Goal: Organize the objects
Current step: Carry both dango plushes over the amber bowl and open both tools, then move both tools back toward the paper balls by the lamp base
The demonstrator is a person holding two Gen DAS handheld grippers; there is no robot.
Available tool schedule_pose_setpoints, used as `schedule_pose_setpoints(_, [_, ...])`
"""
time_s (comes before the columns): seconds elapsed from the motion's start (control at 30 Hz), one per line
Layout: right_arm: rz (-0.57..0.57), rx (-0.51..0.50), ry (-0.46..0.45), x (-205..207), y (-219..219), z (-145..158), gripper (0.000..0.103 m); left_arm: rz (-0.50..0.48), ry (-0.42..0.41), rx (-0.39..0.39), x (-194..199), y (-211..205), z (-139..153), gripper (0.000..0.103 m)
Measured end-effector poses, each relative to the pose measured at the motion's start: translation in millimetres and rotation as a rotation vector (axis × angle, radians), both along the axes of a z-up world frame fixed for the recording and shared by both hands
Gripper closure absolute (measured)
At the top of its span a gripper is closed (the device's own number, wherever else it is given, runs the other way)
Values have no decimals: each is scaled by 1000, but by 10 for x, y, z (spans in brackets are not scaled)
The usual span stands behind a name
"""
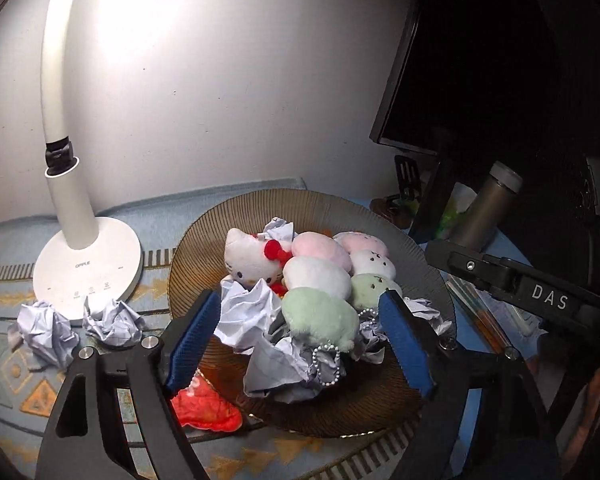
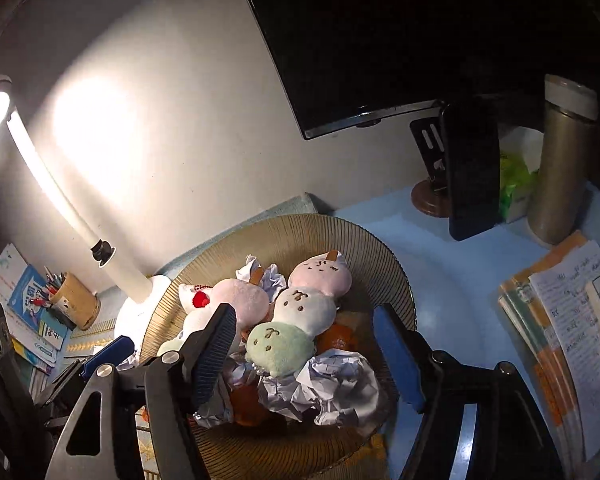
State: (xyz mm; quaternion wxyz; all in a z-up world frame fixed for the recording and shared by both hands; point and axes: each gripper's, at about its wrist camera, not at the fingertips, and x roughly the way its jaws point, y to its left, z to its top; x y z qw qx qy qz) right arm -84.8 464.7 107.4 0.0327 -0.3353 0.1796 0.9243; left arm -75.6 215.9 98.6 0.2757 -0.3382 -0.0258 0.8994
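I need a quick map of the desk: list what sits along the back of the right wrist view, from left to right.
Pencil cup → lamp → ribbed plate → black phone on its stand → green tissue pack → metal flask

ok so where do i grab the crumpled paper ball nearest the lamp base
Pinch the crumpled paper ball across its middle, coming from above. It lies loose on the mat against the lamp base, so a side approach is blocked there; its creased folds should squash and give the jaws purchase.
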Motion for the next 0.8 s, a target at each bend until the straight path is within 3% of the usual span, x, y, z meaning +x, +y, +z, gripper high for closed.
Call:
schedule_pose_setpoints(0.2, [108, 13, 74, 418, -467, 303, 33, 108, 82, 86, 498, -784, 301, 23])
schedule_pose_setpoints(0.37, [262, 5, 135, 754, -1138, 467, 33, 274, 187, 70, 978, -1528, 450, 23])
schedule_pose_setpoints(0.43, [314, -14, 117, 808, -1387, 358, 33, 342, 195, 28, 1074, -1773, 355, 23])
schedule_pose_setpoints(0.6, [388, 30, 30, 765, -1931, -249, 33, 444, 107, -67, 1020, -2207, -188, 23])
schedule_pose_setpoints(0.8, [398, 101, -18, 649, -2200, -807, 33, 478, 28, -74, 863, -2374, -675, 23])
